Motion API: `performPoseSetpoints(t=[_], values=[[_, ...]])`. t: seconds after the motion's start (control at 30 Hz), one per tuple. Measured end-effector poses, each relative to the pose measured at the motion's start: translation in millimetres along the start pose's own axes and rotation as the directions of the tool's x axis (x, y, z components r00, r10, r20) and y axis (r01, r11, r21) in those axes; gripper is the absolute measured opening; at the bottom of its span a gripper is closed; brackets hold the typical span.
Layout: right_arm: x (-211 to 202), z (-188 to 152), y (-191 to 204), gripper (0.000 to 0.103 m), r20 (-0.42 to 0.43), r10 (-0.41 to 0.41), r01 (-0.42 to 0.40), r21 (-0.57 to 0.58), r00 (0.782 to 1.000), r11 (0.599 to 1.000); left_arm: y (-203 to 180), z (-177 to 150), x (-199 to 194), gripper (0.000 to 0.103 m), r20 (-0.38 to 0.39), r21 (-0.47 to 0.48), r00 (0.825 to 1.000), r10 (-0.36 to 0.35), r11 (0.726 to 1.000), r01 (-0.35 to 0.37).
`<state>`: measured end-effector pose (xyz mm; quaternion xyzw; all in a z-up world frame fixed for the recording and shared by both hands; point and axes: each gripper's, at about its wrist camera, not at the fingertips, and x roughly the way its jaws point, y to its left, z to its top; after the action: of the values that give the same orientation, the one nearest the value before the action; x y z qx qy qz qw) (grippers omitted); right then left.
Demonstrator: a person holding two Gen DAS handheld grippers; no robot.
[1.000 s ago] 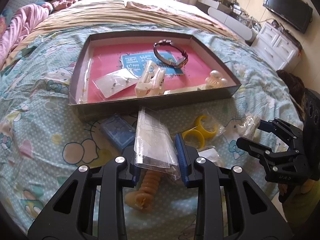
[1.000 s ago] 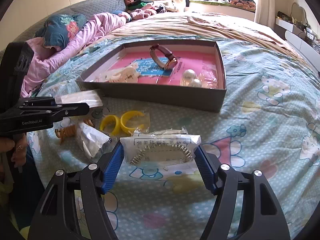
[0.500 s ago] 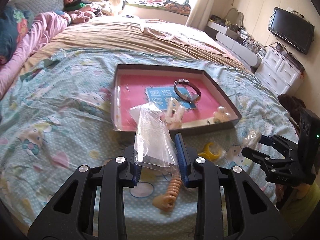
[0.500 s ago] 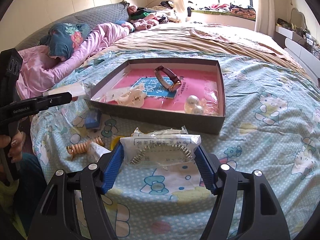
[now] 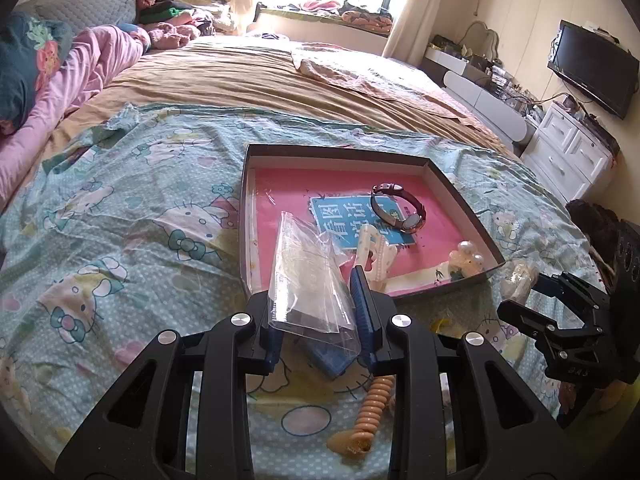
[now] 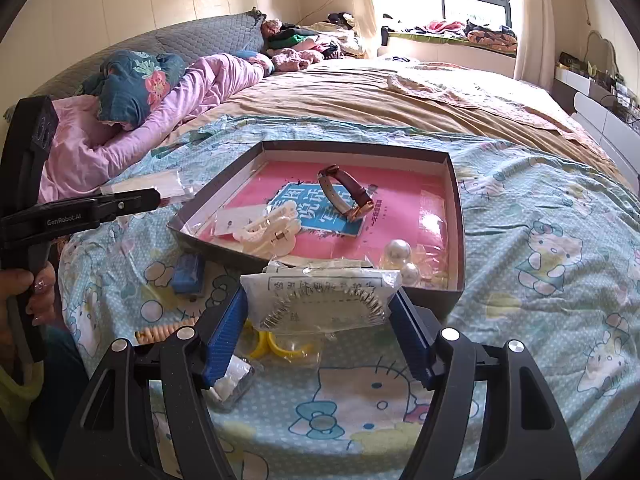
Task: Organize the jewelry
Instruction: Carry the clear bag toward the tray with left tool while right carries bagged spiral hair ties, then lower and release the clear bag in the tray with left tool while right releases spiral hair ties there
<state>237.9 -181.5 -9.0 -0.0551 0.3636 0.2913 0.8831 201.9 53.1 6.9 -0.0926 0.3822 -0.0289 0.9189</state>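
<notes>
My left gripper (image 5: 316,312) is shut on a clear plastic bag (image 5: 306,276), held above the bedspread in front of the dark tray (image 5: 460,196). My right gripper (image 6: 320,316) is shut on a white packet holding a silver comb-like piece (image 6: 320,296), just short of the tray's (image 6: 458,216) near wall. The pink-lined tray holds a brown-strap watch (image 6: 346,192), a white hair claw (image 6: 268,232), pearls (image 6: 398,250) and a small clear packet (image 6: 234,220). Loose on the spread lie an orange spiral tie (image 5: 372,404), yellow rings (image 6: 280,342) and a blue box (image 6: 188,274).
The tray sits on a cartoon-print spread (image 5: 120,240) over a large bed. Pink bedding (image 6: 120,136) and pillows lie at the far left. A white dresser (image 5: 572,152) and wall TV (image 5: 592,68) stand to the right. A person's hand (image 6: 24,300) grips the left tool's handle.
Both grippers have risen and pulled back from the bed with their packets still held. The tray and loose items now look smaller and farther away.
</notes>
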Motion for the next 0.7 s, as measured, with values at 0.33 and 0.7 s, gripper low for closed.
performPoseSetpoints(t=[0.33,0.7], values=[[5,15,-1,0.068,0.016,-0.023,0.023,-0.007,1.0,1.0,-10,30,23,0.022,-0.005,0.019,1.0,-0.003,1.0,0.003],[16,30,-11,0.068,0.023,-0.061,0.061,0.003,0.998,0.998,-7,43,53,0.022,-0.018,-0.003,0.999,-0.029,1.0,0.029]])
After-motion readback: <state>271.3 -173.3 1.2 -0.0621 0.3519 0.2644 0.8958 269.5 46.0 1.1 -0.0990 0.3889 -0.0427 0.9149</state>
